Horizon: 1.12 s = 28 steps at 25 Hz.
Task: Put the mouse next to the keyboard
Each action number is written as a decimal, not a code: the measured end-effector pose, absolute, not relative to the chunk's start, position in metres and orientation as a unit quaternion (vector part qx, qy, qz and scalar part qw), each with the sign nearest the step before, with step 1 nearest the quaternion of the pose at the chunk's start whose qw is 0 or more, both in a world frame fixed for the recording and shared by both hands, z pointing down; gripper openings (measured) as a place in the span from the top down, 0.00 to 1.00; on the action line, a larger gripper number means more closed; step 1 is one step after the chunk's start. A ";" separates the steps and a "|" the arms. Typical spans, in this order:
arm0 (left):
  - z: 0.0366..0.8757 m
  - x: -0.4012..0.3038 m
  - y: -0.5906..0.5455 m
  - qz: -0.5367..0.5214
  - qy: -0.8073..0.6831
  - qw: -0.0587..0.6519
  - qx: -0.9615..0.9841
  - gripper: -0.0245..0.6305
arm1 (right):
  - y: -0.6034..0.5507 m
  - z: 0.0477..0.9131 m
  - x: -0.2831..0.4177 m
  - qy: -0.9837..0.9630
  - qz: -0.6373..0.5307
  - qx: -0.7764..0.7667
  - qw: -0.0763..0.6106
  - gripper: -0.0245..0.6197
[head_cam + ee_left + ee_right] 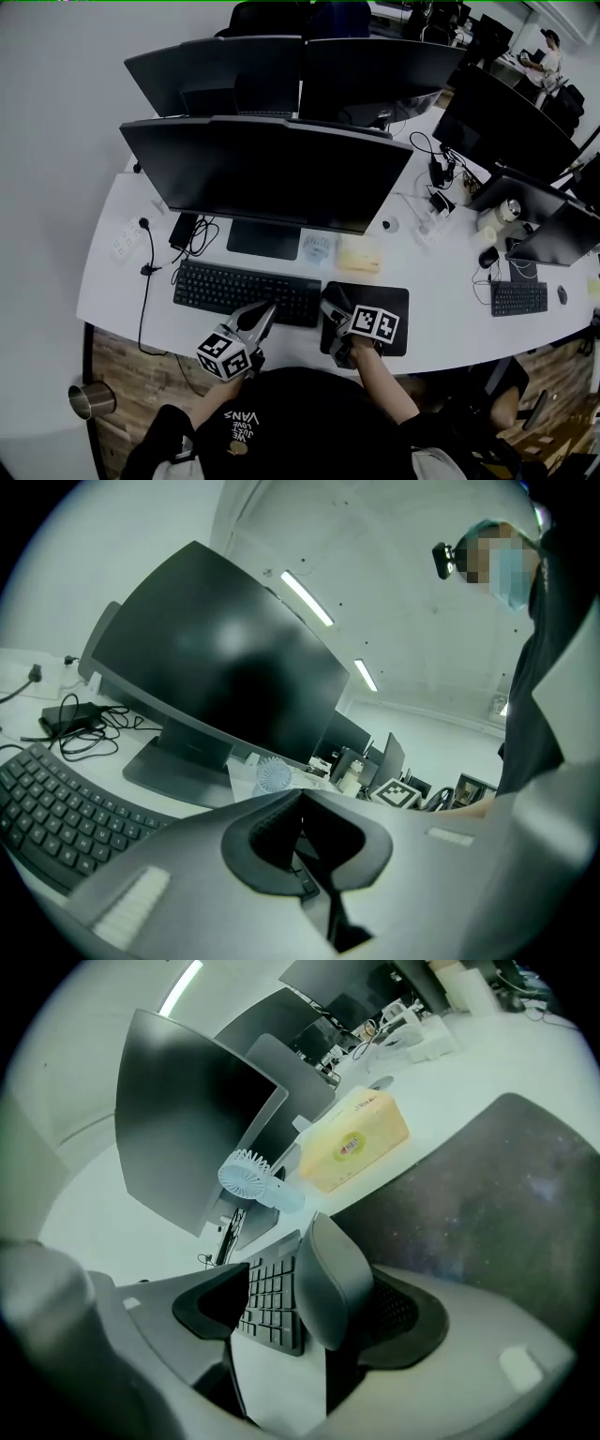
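Only a narrow bare strip separates the keyboard (247,292) from the mouse pad (380,302). On the far side stand the monitor stand (264,238), fan (317,247) and tissue box (359,255). Open bench (442,307) lies right of the pad.

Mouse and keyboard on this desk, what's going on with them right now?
A person holds a claw in each hand. The right claw is open around the mouse, which leans on one pad with a gap at the other, so it isn't clamped. It is at the left edge of the mouse pad, just beside the keyboard's right end. The left claw is shut and empty, near the keyboard's front edge.
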<state>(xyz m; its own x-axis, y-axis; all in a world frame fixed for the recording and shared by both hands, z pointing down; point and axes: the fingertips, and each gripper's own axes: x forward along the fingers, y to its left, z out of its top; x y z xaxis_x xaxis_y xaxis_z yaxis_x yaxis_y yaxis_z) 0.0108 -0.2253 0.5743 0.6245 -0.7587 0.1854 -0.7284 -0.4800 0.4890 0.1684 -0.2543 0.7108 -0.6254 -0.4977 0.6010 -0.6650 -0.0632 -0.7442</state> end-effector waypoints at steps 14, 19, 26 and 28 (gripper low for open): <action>0.576 0.011 -0.220 -0.031 -0.408 0.275 0.870 0.96 | -0.233 0.710 0.184 -0.667 0.587 0.456 0.056 0.35; 0.573 0.010 -0.214 -0.030 -0.397 0.275 0.875 0.96 | -0.224 0.709 0.184 -0.664 0.582 0.468 0.047 0.35; 0.573 0.002 -0.205 -0.019 -0.373 0.272 0.887 0.96 | -0.214 0.703 0.190 -0.655 0.565 0.501 0.023 0.35; 0.572 -0.002 -0.203 -0.016 -0.365 0.270 0.891 0.96 | -0.209 0.697 0.188 -0.658 0.554 0.510 0.013 0.35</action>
